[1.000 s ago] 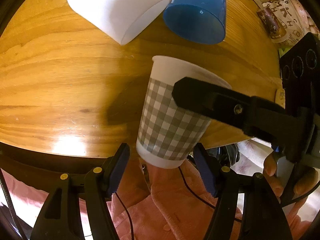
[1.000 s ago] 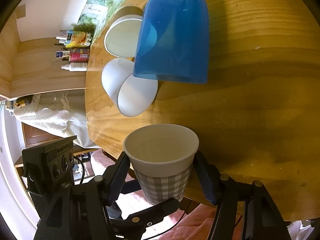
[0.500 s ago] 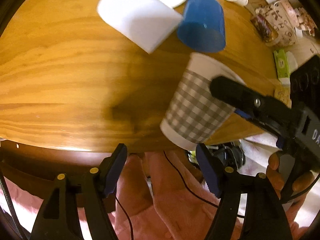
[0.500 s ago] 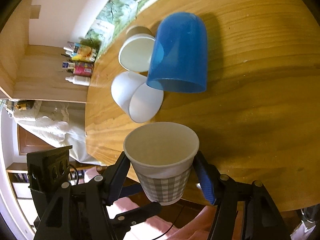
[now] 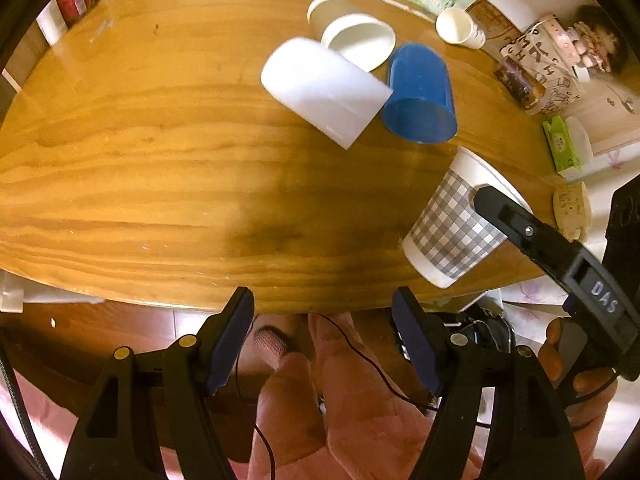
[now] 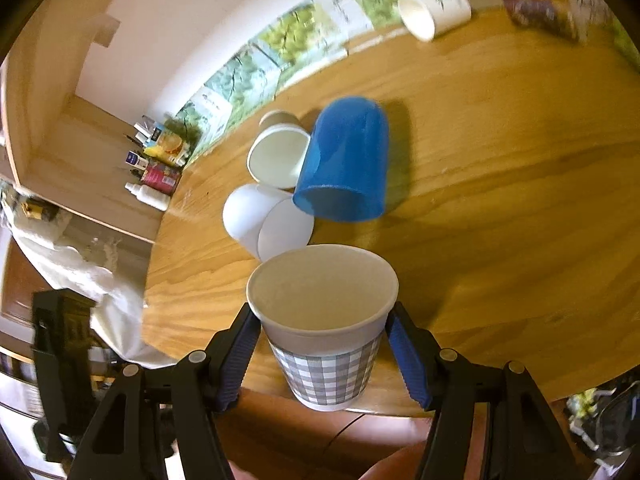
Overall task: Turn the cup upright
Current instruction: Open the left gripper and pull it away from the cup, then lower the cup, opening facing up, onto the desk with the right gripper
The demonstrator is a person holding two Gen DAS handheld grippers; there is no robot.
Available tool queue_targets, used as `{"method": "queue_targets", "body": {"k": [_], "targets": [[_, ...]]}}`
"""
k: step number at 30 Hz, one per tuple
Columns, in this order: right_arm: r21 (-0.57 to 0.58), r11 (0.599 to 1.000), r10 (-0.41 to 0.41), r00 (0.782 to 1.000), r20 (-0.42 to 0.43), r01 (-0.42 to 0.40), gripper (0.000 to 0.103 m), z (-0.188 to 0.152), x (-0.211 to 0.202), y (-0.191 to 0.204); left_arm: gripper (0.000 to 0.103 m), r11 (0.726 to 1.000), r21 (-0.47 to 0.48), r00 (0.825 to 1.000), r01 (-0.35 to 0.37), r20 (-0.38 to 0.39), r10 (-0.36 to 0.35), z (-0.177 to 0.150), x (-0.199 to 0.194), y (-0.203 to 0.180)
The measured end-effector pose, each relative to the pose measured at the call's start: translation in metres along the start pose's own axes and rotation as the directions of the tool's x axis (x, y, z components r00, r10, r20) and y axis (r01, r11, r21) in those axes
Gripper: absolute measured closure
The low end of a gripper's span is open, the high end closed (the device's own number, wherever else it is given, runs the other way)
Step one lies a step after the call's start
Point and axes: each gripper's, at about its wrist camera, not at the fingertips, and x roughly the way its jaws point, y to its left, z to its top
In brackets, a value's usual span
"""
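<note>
A grey-checked paper cup [image 6: 324, 328] sits between the blue pads of my right gripper [image 6: 322, 354], mouth up and empty, held above the near edge of the wooden table [image 6: 500, 200]. The same cup [image 5: 452, 224] shows in the left wrist view at the right, tilted, with the right gripper's black finger [image 5: 520, 232] across it. My left gripper [image 5: 324, 336] is open and empty, below the table's front edge and well left of the cup.
On the table lie a blue plastic cup [image 5: 420, 94] on its side, a white cup [image 5: 324, 92] on its side and another paper cup [image 5: 356, 38]. A small paper cup [image 5: 460, 28], bottles and boxes stand at the far edge.
My left gripper has pulled back and to the left, away from the checked cup. My right gripper has kept the cup and tilted to look further across the table.
</note>
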Motion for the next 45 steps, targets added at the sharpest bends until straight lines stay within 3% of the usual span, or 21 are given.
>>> {"method": "queue_targets", "body": {"k": [8,18,28,45], "targets": [[-0.148,0.982,-0.080,0.974,0.211,0.113,0.038,-0.016,-0.012,0.017,0.028,1.000,0.006,0.998,-0.009,0.058,0.009,-0.004,-0.004,0.002],[-0.253,0.943,-0.079,0.883,0.462,0.217,0.038,-0.043,-0.011,0.020,0.028,0.999,0.029,0.998,-0.024,0.063,0.022,-0.008,0.000,0.008],[-0.333,0.890,-0.054,0.798,0.600,0.311,0.038,-0.067,0.001,0.024,0.028,0.998,0.045,0.998,-0.035,0.049,0.033,-0.010,0.007,0.010],[-0.363,0.863,-0.062,0.787,0.614,0.351,0.036,-0.073,0.021,0.021,0.028,0.995,0.093,1.000,-0.028,0.014,0.026,-0.013,0.012,0.004]]}}
